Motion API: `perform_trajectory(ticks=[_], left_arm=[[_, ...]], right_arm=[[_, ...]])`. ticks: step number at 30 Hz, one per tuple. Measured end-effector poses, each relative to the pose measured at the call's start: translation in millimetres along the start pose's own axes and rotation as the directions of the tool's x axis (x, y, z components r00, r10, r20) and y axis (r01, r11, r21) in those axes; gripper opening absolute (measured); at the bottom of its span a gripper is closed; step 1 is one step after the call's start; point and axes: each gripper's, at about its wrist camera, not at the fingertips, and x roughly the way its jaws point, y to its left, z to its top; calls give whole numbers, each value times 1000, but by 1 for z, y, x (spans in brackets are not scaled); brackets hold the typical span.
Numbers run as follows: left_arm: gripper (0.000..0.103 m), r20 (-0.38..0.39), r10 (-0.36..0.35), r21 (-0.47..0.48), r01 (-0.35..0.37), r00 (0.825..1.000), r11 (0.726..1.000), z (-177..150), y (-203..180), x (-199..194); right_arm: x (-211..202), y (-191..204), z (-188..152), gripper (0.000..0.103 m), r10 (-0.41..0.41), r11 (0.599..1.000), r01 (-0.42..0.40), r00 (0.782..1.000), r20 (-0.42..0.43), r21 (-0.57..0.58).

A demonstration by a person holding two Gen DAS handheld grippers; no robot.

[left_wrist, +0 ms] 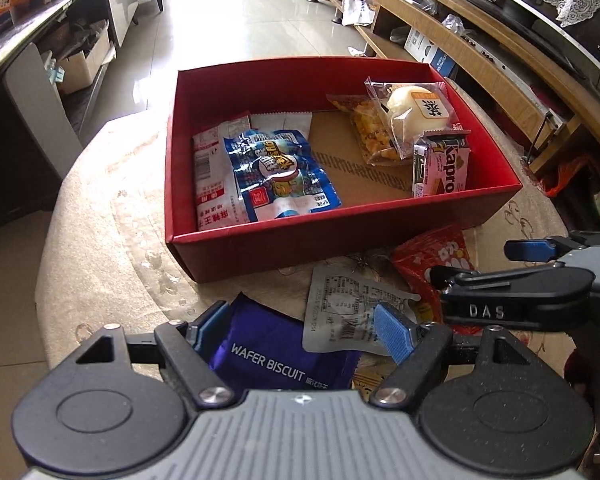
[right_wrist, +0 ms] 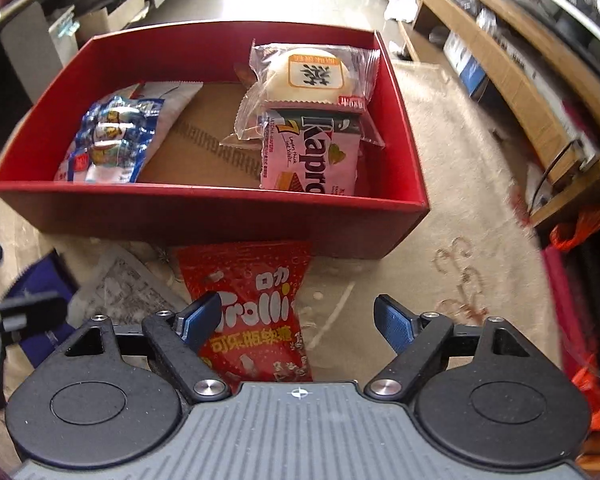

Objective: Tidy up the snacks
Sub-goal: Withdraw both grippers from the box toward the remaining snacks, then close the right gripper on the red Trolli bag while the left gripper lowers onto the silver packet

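A red box (left_wrist: 300, 240) (right_wrist: 220, 216) stands on the round table and holds a blue packet (left_wrist: 280, 172), a white-and-red packet (left_wrist: 212, 184), a bun in clear wrap (left_wrist: 412, 108) (right_wrist: 312, 76), an orange snack bag (left_wrist: 364, 124) and a pink Kapro wafer pack (left_wrist: 440, 168) (right_wrist: 316, 152). My left gripper (left_wrist: 300, 328) is open above a purple wafer biscuit pack (left_wrist: 276, 352) and a silver sachet (left_wrist: 344, 312). My right gripper (right_wrist: 300, 320) is open over a red Trolli bag (right_wrist: 256, 308) (left_wrist: 432, 256) lying in front of the box.
The table wears a beige patterned cloth (right_wrist: 440, 240). A wooden TV cabinet (left_wrist: 480, 52) runs along the right, a dark desk with boxes (left_wrist: 28, 40) along the left. Orange bags (right_wrist: 580, 232) lie at the right by the table.
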Motion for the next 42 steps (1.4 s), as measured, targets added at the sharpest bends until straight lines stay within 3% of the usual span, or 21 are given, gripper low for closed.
perform_trajectory(ticks=[10, 13, 17, 18, 19, 20, 24, 28, 32, 36, 39, 42], left_arm=[[75, -10, -19, 6, 20, 1000, 1000, 1, 1, 1], [75, -17, -21, 9, 21, 1000, 1000, 0, 0, 2], [75, -20, -28, 16, 28, 999, 999, 1, -2, 4], [75, -21, -32, 17, 32, 999, 999, 1, -2, 4], [75, -23, -37, 17, 38, 999, 999, 2, -3, 5], [75, -27, -44, 15, 44, 999, 999, 2, -4, 5], [75, -45, -63, 14, 63, 997, 998, 2, -12, 11], [75, -41, -78, 79, 81, 996, 994, 7, -30, 18], [75, -76, -87, 52, 91, 993, 995, 11, -42, 36], [76, -95, -55, 48, 59, 994, 997, 14, -50, 54], [84, -99, -24, 76, 32, 995, 997, 12, -55, 63], [85, -91, 11, 108, -1, 996, 994, 10, -58, 67]], right_arm=[[7, 2, 4, 90, 85, 996, -85, 996, -30, 4], [15, 10, 3, 89, 66, 997, -68, 996, -62, -31], [20, 11, 0, 77, 41, 998, -44, 996, -77, -38], [19, 10, 0, 73, 46, 998, -48, 996, -72, -26], [17, 8, 1, 62, 55, 998, -57, 996, -71, -23], [14, 6, 0, 60, 56, 998, -58, 996, -68, -18], [10, -6, -10, 59, 30, 999, -31, 997, -70, -12], [3, -25, -23, 59, 26, 1000, -26, 997, -66, 4], [-2, -40, -31, 59, 21, 999, -20, 998, -61, 25], [0, -46, -30, 59, 21, 999, -19, 998, -65, 36], [-1, -50, -31, 59, 26, 999, -23, 998, -59, 46], [-3, -52, -29, 59, 30, 999, -27, 998, -55, 46]])
